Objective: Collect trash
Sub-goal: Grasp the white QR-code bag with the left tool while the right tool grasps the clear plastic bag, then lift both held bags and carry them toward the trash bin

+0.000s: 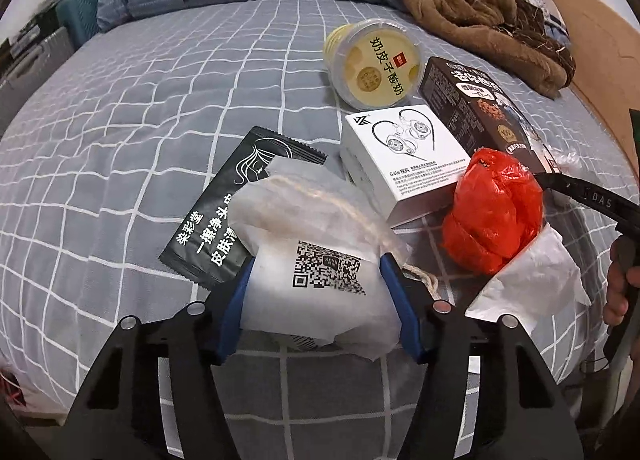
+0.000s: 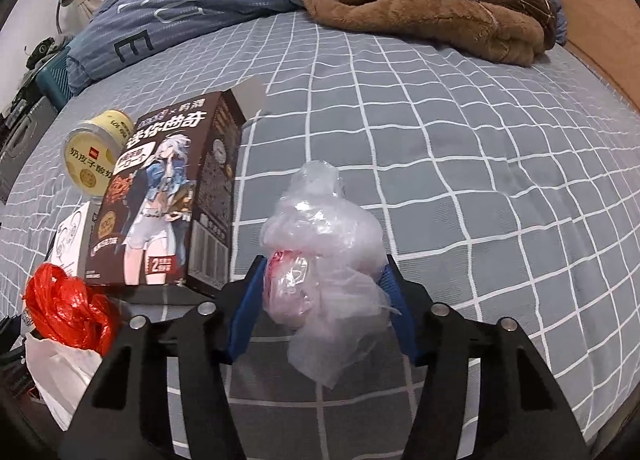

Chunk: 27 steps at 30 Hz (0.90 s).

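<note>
On the checked bedsheet (image 1: 120, 140), the left gripper (image 1: 316, 296) pinched a white paper bag (image 1: 320, 244); the right gripper (image 2: 324, 296) clamped a crumpled clear plastic bag (image 2: 320, 228). Both looked light, soft and crushable, best gripped mid-bulk.

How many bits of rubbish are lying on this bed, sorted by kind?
Boxes: 2, white earphone box, dark biscuit box
Tubs: 1, yellow yogurt tub
Plastic bags: 2, red bag, clear bag
Sachets: 1, black sachet
White paper or tissue pieces: 2, QR-code wrapper, tissue
Total: 8
</note>
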### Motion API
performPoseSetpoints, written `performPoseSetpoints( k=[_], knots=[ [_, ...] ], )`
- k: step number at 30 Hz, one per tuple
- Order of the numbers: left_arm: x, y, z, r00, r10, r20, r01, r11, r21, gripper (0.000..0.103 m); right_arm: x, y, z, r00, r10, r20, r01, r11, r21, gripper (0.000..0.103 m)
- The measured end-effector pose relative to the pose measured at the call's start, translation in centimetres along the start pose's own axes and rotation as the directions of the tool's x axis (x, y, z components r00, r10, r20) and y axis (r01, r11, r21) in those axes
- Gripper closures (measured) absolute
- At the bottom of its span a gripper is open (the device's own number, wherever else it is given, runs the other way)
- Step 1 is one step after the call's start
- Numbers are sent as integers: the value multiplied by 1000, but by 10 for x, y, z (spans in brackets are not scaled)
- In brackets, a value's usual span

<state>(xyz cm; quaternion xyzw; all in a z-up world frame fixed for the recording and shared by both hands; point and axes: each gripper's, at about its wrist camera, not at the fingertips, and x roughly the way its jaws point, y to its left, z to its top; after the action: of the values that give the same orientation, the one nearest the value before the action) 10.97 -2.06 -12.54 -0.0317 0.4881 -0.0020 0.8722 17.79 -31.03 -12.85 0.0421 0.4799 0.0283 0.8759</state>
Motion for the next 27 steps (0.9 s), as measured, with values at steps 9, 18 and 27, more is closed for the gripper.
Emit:
performPoseSetpoints(
  k=[9, 18, 27],
  knots=[
    [-5, -5, -2, 999, 29, 28, -30, 999, 21, 49, -14, 4, 4, 999, -32, 31, 32, 999, -4, 51],
    [-19, 1, 1, 998, 35, 57, -34, 999, -21, 50, -40, 8, 10, 997, -34, 69, 35, 999, -16, 51],
    [-38, 4, 4, 996, 36, 80, -34, 999, -30, 50, -53, 12, 4, 995, -49, 83, 53, 998, -44, 51]
  ],
)
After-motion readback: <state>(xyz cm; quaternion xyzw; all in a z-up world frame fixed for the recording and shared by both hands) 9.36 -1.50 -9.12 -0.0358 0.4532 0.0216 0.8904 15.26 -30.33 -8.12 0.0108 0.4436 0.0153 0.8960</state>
